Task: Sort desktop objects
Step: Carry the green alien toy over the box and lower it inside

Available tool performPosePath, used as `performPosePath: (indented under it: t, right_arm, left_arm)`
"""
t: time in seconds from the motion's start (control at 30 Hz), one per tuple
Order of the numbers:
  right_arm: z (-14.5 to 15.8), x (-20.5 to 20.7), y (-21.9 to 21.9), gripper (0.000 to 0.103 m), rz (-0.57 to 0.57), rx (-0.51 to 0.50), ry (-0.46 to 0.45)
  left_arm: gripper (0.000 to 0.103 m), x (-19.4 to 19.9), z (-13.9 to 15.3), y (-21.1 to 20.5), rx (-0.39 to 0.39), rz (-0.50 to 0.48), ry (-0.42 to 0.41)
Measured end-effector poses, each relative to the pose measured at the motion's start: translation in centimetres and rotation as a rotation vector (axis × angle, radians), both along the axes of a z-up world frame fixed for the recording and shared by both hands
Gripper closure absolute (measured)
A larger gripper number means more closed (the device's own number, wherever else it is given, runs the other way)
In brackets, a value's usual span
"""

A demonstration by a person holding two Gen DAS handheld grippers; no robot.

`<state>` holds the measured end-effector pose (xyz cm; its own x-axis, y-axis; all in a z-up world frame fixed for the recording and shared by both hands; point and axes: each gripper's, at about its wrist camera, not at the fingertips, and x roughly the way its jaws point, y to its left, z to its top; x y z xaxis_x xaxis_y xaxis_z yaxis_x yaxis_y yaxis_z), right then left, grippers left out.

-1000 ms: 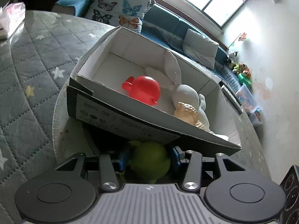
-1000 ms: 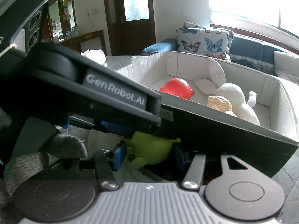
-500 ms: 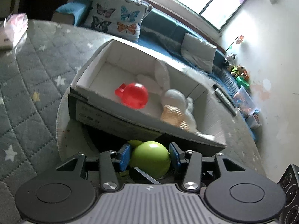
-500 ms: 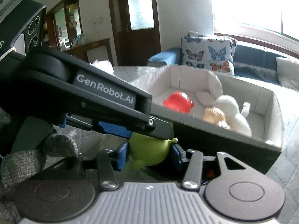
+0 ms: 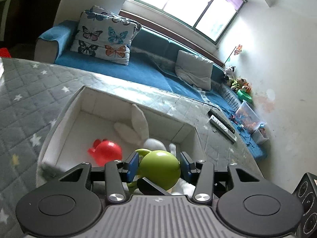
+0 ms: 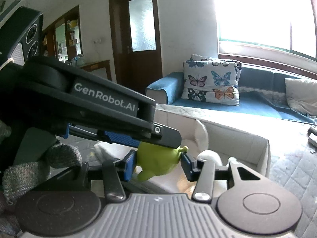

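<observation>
A round green toy (image 5: 160, 169) sits between the blue pads of my left gripper (image 5: 158, 166), and my right gripper (image 6: 158, 163) is closed on the same green toy (image 6: 158, 162) from the other side. Both hold it above the near rim of a white cardboard box (image 5: 65, 117). Inside the box lie a red toy (image 5: 108, 152) and a white plush rabbit (image 5: 138, 127), partly hidden behind the green toy. The left gripper body (image 6: 99, 103) crosses the right wrist view above the toy.
The box rests on a grey quilted cover with stars (image 5: 23, 103). Two remote controls (image 5: 221, 123) lie right of the box. A blue sofa with a butterfly pillow (image 5: 105, 37) stands behind. A clear plastic bin of small things (image 5: 247, 117) sits at the far right.
Both grippers have lifted the green toy from below the box's front wall up to above its near rim. The box now appears lower in both views.
</observation>
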<state>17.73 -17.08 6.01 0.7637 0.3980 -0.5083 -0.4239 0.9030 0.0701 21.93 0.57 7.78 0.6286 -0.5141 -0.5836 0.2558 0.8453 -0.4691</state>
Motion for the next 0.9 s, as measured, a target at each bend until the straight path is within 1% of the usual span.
performPosePath:
  t: [0.17,0.3,0.43,0.67,0.9]
  right_arm:
    - [-0.3,3.5,-0.8,0.054,-0.014,-0.004,0.022]
    - [-1.4,5.8,-0.9,0.054,-0.026,-0.011,0.061]
    - [-2.5,7.3,-1.0,0.054,-0.029,-0.022,0.089]
    - [-3.7,8.1,-0.9,0.053,-0.020,-0.038,0.102]
    - [-3.9,7.9,-0.4,0.053,-0.011,-0.064,0.094]
  left_arm:
    - [0.055,3.5,-1.5,-0.4,-0.048,0.004,0.036]
    - [0.055,5.6,-2.9,-0.8,-0.061,0.009,0.066]
    - [0.055,6.8,-4.1,-0.9,-0.069,0.005,0.089]
    - [0.056,7.1,-5.0,-0.9,-0.064,0.007,0.100]
    - [0.056,6.5,-4.4,-0.7,-0.049,0.014,0.088]
